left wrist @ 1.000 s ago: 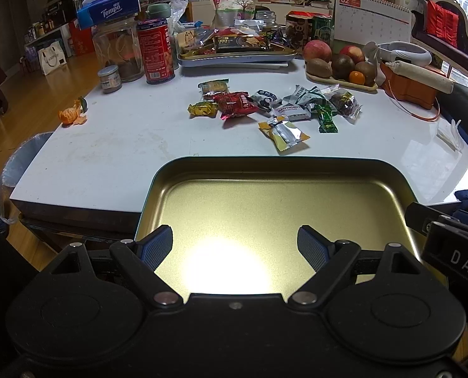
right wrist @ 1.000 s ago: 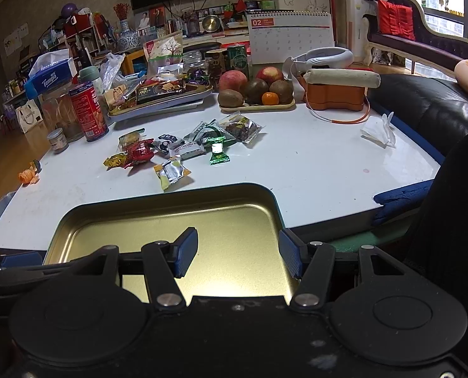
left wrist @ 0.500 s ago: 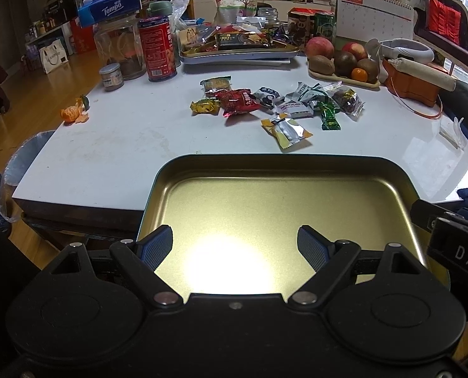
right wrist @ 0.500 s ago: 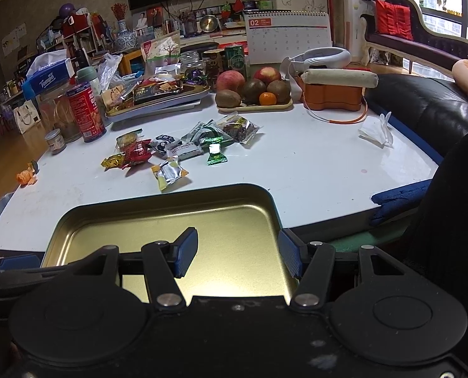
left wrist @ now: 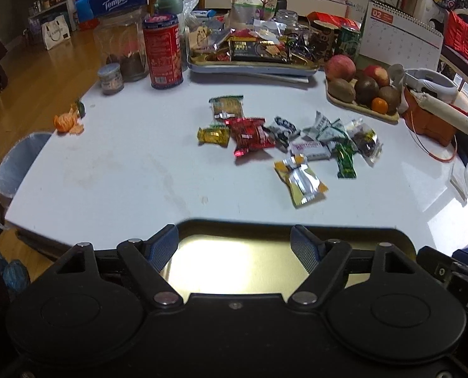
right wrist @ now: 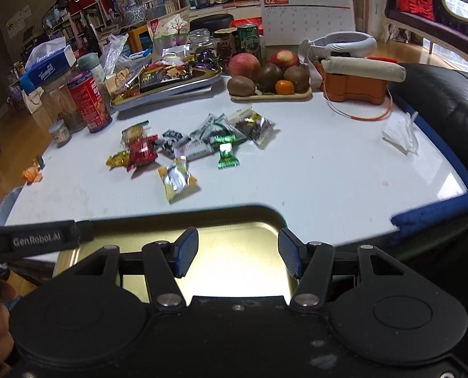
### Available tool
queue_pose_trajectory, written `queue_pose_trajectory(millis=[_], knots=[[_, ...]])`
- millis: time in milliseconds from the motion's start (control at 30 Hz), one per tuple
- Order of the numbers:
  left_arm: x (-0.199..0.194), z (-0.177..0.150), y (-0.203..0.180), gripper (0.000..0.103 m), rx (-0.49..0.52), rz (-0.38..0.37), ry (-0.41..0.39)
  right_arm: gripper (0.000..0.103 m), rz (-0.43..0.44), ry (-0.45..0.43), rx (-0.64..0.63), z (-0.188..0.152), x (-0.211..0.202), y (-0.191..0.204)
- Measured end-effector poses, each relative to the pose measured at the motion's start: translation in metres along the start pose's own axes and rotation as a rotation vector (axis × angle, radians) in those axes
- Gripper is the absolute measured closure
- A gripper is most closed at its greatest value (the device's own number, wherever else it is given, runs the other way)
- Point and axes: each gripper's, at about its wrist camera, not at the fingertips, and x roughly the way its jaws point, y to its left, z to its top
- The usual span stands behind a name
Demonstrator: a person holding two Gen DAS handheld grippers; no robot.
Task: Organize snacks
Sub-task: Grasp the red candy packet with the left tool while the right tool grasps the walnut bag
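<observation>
Several wrapped snacks lie loose in the middle of the white table [left wrist: 114, 170]: a yellow-and-silver packet [left wrist: 300, 181] nearest me, a red packet [left wrist: 251, 135], a gold candy [left wrist: 213, 134] and a green candy [left wrist: 345, 160]. They also show in the right wrist view, with the yellow-and-silver packet [right wrist: 177, 181] in front. An empty gold metal tray [left wrist: 234, 271] sits at the table's near edge, under both grippers; it also shows in the right wrist view [right wrist: 234, 252]. My left gripper [left wrist: 234, 245] is open and empty above the tray. My right gripper [right wrist: 237, 252] is open and empty above it too.
At the back stand a full snack tray [left wrist: 249, 63], a red can [left wrist: 163, 52], a glass jar [left wrist: 120, 47], a small jar [left wrist: 109, 77], a fruit plate [left wrist: 360, 89] and a calendar [right wrist: 306, 15]. Orange peel [left wrist: 65, 123] lies at the left edge. A black sofa [right wrist: 438, 100] is on the right.
Both grippers have moved forward and tilted up over the tray; the snacks look nearer and less of the tray shows. Both stay open and empty.
</observation>
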Motion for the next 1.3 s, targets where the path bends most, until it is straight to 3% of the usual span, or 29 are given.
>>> queue_pose_trajectory(millis=[133,367,567,633,800,933,1033,1300], knots=[[0.020,0.043,-0.005,0.024,0.033,0.045,-0.007,0.044,0.009,0.001,0.002,0.044,0.020,-0.007],[0.075,0.109,-0.005,0.024,0.006,0.014,0.080,0.044,-0.021,0.061,0.005,0.131,0.082,-0.026],[0.124,0.137,-0.009,0.029,0.019,0.052,0.162,0.045,-0.017,0.178,0.070,0.184,0.153,-0.038],[0.137,0.137,-0.006,0.037,0.001,0.037,0.193,0.050,-0.009,0.215,0.072,0.196,0.180,-0.042],[0.165,0.136,-0.003,0.038,-0.047,-0.044,0.333,0.050,-0.042,0.231,0.007,0.200,0.221,-0.045],[0.173,0.139,-0.002,0.038,-0.047,-0.040,0.348,0.050,-0.004,0.253,-0.075,0.192,0.237,-0.042],[0.177,0.143,0.003,0.038,-0.078,-0.088,0.363,0.050,-0.009,0.255,-0.144,0.182,0.246,-0.036],[0.188,0.141,0.001,0.037,-0.070,-0.093,0.372,0.044,-0.004,0.259,-0.127,0.181,0.258,-0.032]])
